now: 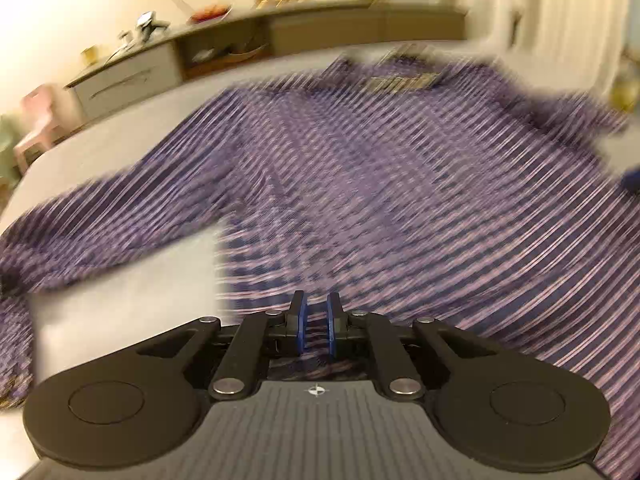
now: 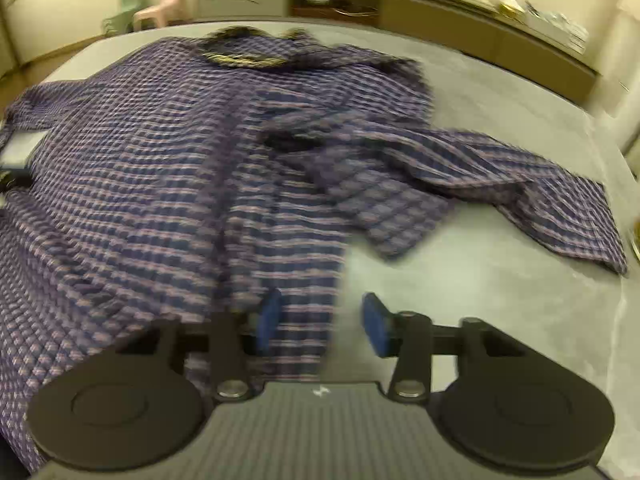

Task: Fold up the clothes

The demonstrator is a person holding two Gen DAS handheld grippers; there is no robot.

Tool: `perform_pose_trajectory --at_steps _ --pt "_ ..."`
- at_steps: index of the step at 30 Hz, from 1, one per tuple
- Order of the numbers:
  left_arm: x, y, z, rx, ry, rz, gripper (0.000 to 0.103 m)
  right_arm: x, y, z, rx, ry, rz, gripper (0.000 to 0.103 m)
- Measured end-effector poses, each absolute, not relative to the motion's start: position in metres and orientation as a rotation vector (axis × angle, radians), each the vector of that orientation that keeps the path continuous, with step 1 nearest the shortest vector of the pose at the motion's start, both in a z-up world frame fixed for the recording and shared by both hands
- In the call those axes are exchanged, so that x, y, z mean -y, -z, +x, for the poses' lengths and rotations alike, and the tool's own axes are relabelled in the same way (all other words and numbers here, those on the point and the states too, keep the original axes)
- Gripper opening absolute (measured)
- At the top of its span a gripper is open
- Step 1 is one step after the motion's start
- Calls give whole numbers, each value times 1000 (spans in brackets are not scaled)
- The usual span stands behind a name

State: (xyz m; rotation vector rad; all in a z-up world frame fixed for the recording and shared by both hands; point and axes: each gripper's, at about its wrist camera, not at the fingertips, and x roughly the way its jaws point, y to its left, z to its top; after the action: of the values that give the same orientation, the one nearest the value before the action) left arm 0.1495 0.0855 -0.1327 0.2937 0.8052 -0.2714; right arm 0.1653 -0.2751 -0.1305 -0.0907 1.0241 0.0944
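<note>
- Lying spread over the grey bed (image 2: 500, 280), the purple checked shirt (image 2: 160, 160) is resting collar (image 2: 244, 58) away from you and hem towards you, so its long axis is running straight out from both tongs.
- You are holding the left gripper (image 1: 316, 322) with its 2 blue pads nearly closed; a narrow gap is showing between them, and I cannot tell whether any cloth is caught there. It is sitting over the shirt's near-left hem area, just right of the bare patch under the left sleeve (image 1: 100, 232).
- You are holding the right gripper (image 2: 322, 322) released, pads wide apart, straddling the shirt's near-right edge: the left pad is over fabric, the right pad over bare bed.
- The right sleeve (image 2: 520, 184) is lying rumpled, partly doubled over the body and trailing out to the right, well ahead of the right gripper, which is the nearer of the 2.
- Both views are blurring, so fine folds are staying uncertain.
</note>
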Motion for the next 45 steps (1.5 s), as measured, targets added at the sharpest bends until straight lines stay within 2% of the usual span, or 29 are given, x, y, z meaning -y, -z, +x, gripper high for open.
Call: perform_pose_trajectory --at_steps 2,3,6,8,9,10,12,16,18,20,21,22,23,24,25,30,32,33,34,36,37,40,42,45 --pt "-101 133 149 -829 231 355 11 290 126 170 -1065 -51 -117 43" --pt "-107 127 152 -818 229 374 11 298 124 172 -1085 -29 -130 33" --pt "-118 96 171 -732 264 392 11 284 88 189 -957 -87 -187 32" --pt "-99 79 195 -632 288 444 11 259 69 215 -821 -131 -263 42" --pt "-82 77 212 -582 295 496 11 247 59 228 -752 -152 -300 57" --pt "-64 76 232 -525 303 559 12 235 49 241 -683 -173 -337 68" --pt "-25 87 271 -452 343 677 12 194 66 280 -629 -174 -513 68" --pt "31 131 331 -436 448 856 12 150 133 352 -654 -237 -833 66" --pt "43 147 352 -430 509 888 12 149 144 368 -658 -296 -854 66" --pt "46 161 364 -429 552 904 12 148 155 383 -661 -354 -871 64" --pt "46 167 371 -433 565 907 12 148 161 390 -663 -384 -879 59" --pt "44 170 376 -438 582 897 12 147 166 398 -664 -413 -887 38" --pt "40 168 380 -451 601 862 7 147 171 405 -666 -443 -895 23" --pt "35 165 385 -467 619 813 0 149 164 412 -680 -464 -838 15" --pt "27 158 394 -486 618 731 0 151 156 417 -695 -483 -776 11" --pt "-23 116 473 -600 400 258 0 192 99 491 -724 -508 -223 9" --pt "-34 121 508 -678 217 216 0 204 114 533 -777 -315 -106 22" --pt "-39 126 519 -726 122 213 0 208 123 546 -811 -220 -79 40" --pt "-46 127 523 -751 82 192 0 211 133 559 -843 -124 -52 41" --pt "-60 116 498 -730 154 139 0 229 123 533 -809 -122 23 43" --pt "-66 113 481 -722 205 138 0 238 118 519 -791 -124 61 52" --pt "-76 118 426 -736 338 211 0 258 120 449 -836 -185 15 73" --pt "-70 135 402 -744 374 266 1 272 122 402 -867 -227 -17 83" --pt "-61 159 367 -755 429 350 2 292 125 331 -913 -291 -67 84"
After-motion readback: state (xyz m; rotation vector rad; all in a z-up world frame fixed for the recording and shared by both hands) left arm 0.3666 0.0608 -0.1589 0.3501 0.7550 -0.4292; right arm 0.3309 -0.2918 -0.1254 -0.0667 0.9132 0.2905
